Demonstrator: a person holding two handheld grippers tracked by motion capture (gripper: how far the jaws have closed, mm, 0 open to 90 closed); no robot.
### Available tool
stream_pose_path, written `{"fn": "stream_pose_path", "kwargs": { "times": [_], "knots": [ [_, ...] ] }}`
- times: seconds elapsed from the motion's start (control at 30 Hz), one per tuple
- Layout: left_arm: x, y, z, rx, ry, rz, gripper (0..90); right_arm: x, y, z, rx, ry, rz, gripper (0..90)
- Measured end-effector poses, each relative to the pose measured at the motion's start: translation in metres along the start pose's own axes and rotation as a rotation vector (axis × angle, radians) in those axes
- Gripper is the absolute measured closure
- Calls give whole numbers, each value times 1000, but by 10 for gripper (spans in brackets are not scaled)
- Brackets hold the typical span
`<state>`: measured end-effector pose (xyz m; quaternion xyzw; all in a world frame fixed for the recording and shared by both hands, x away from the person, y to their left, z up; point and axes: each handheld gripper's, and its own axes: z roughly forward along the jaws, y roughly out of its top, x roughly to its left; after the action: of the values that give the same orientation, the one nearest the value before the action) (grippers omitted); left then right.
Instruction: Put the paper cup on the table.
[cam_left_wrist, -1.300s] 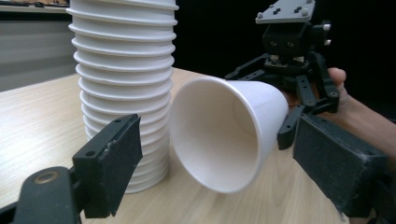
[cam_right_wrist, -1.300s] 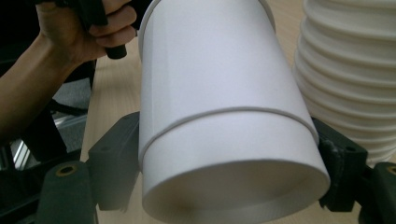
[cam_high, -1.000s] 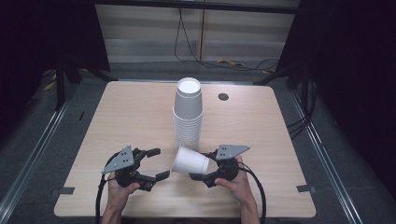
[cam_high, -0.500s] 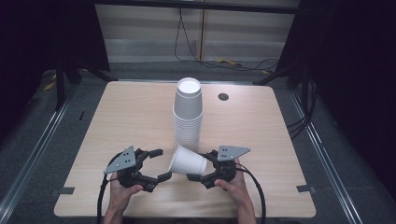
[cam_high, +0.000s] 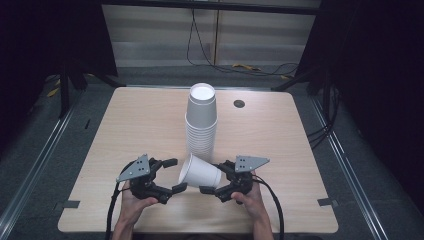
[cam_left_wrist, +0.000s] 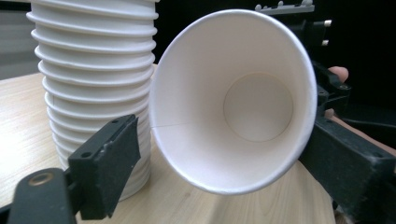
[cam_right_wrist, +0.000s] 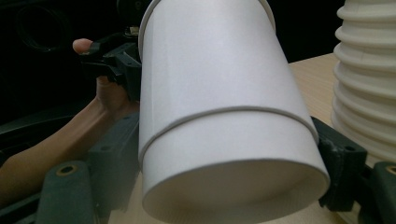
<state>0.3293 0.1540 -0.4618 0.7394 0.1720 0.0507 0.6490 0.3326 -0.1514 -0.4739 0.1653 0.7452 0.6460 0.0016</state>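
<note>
A white paper cup (cam_high: 200, 174) lies on its side just above the wooden table (cam_high: 140, 125), base in my right gripper (cam_high: 212, 177), which is shut on it. In the right gripper view the cup (cam_right_wrist: 210, 70) shows a rim line around its middle, as if two cups are nested. Its open mouth (cam_left_wrist: 210, 140) faces my left gripper (cam_high: 175, 175), whose jaws have just been opening and now stand open on either side of the rim without pressing it. Right behind the held cup stands a tall stack of upside-down white cups (cam_high: 201, 125).
A small dark round hole (cam_high: 239, 103) sits in the tabletop at the back right of the stack. Both hands rest near the table's front edge. Black cables trail from the grippers off the front. Dark floor and rails surround the table.
My left gripper's jaws have spread apart. The cup in the right gripper has edged slightly left, toward the left gripper. The stack has not moved.
</note>
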Motion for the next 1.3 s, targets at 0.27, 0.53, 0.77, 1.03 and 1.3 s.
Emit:
{"fn": "stream_pose_path", "kwargs": {
  "times": [0.27,0.53,0.77,1.03,1.3],
  "knots": [
    [-1,0,10,55,-16,14,0,3,0,6,31,21,-22,225],
    [-2,0,16,66,-65,23,0,5,-1,7,41,43,-39,225],
    [0,-1,18,65,-100,13,0,6,-1,9,49,54,-43,225],
    [-4,4,24,88,-125,42,19,9,-1,10,63,63,-54,225],
    [-3,3,25,95,-140,45,46,9,-1,9,80,60,-53,221]
  ]
}}
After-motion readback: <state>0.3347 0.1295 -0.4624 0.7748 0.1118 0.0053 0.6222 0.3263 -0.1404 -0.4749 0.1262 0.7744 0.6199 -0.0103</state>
